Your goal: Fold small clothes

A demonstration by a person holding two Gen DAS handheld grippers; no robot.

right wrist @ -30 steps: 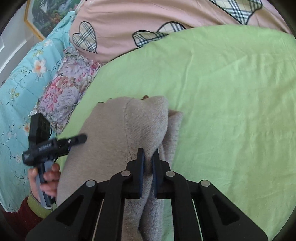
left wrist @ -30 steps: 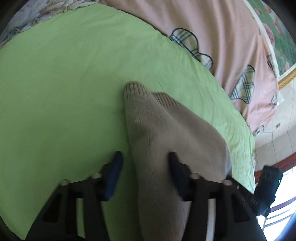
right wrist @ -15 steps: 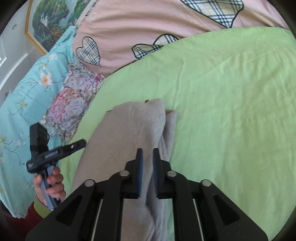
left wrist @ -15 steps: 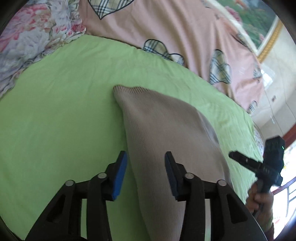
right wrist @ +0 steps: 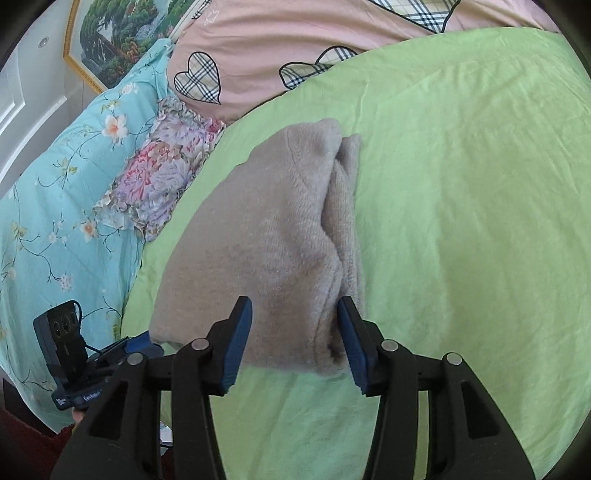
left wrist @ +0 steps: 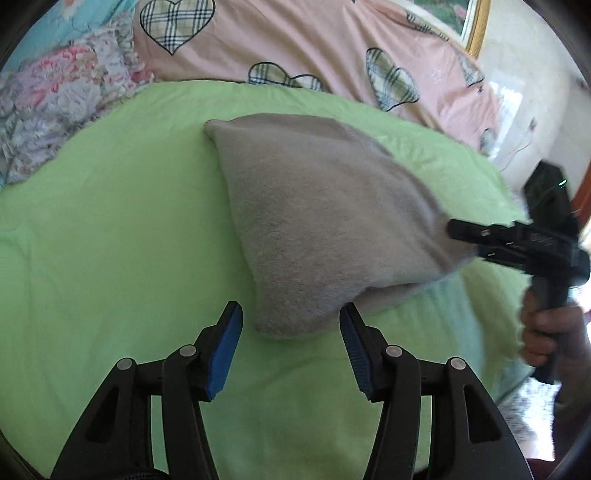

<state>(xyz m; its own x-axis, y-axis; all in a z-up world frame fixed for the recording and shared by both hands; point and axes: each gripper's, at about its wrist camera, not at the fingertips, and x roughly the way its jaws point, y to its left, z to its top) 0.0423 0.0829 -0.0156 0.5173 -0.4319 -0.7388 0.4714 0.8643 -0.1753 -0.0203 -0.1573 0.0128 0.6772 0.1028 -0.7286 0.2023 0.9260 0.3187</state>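
Observation:
A beige knit garment (left wrist: 314, 221) lies folded on the green sheet (left wrist: 110, 240); in the right wrist view it (right wrist: 266, 240) shows a second layer along its right edge. My left gripper (left wrist: 291, 336) is open and empty, its blue pads just short of the garment's near corner. My right gripper (right wrist: 293, 332) is open, its pads either side of the garment's near edge, not closed on it. The right gripper also shows in the left wrist view (left wrist: 517, 240) at the garment's right edge. The left gripper shows low left in the right wrist view (right wrist: 92, 373).
A pink quilt with plaid hearts (left wrist: 314, 44) lies behind the green sheet. A floral pillow (right wrist: 166, 166) and a turquoise floral cover (right wrist: 55, 203) lie to the left. A framed picture (right wrist: 122, 33) hangs on the wall.
My right gripper has opened and let go of the garment. Both grippers have pulled back from it, and the garment now lies flat and folded on the sheet.

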